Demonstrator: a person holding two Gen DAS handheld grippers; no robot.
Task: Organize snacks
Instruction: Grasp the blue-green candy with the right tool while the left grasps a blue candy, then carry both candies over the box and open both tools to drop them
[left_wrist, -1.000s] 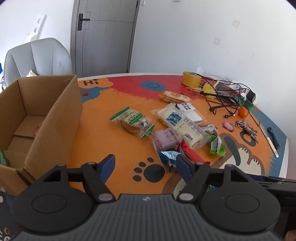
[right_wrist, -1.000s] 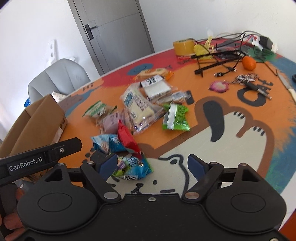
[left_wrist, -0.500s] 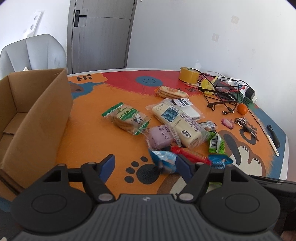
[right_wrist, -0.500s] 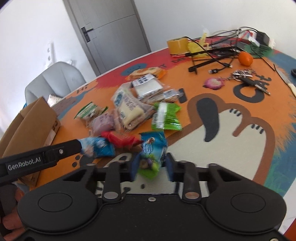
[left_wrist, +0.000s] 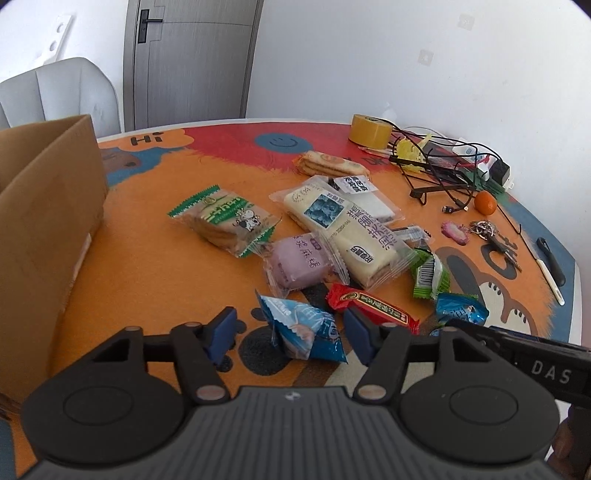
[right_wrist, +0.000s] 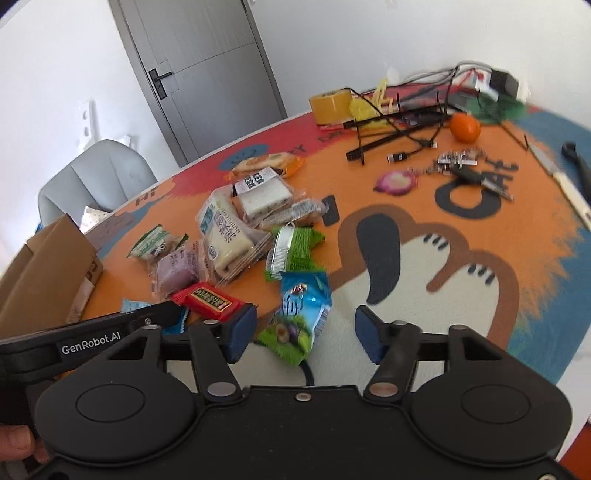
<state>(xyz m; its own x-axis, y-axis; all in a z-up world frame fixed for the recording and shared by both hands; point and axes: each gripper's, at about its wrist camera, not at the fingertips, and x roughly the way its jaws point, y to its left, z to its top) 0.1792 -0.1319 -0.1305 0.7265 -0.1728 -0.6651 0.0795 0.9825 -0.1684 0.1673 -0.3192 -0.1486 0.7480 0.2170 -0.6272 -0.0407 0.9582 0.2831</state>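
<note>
**Both grippers spread over the snack pile**

Your left gripper (left_wrist: 288, 332) sat low in the left wrist view with its blue fingers wide apart, gripping nothing. Between them lay a blue-and-white triangular packet (left_wrist: 304, 332) on the table mat (left_wrist: 147, 266); whether either finger touched it could not be told. Your right gripper (right_wrist: 306, 332) was likewise spread, its fingers either side of a blue-and-green wrapped snack (right_wrist: 301, 314) lying on the mat without clamping it. The body of your left tool crossed the lower left of the right wrist view, printed "GenRobot.AI"; in the left wrist view the right tool's body at lower right read "DAS".

Just beyond the left fingers lay a red bar wrapper (left_wrist: 373, 304) with a gold oval label and small gold characters too fine to read. Above it sat a clear-wrapped purple cake (left_wrist: 301, 262) printed with white Chinese characters, and a long cream cake (left_wrist: 343, 232) with a blue picture and large blue characters. A green-edged biscuit pack (left_wrist: 225, 221) showing a cartoon cow lay left of centre, and a green packet (left_wrist: 428, 273) with a barcode right of the cream cake. The cardboard box (left_wrist: 48, 229) stood along the left edge. The mat carried "Hi" lettering at upper left of the table.
</note>
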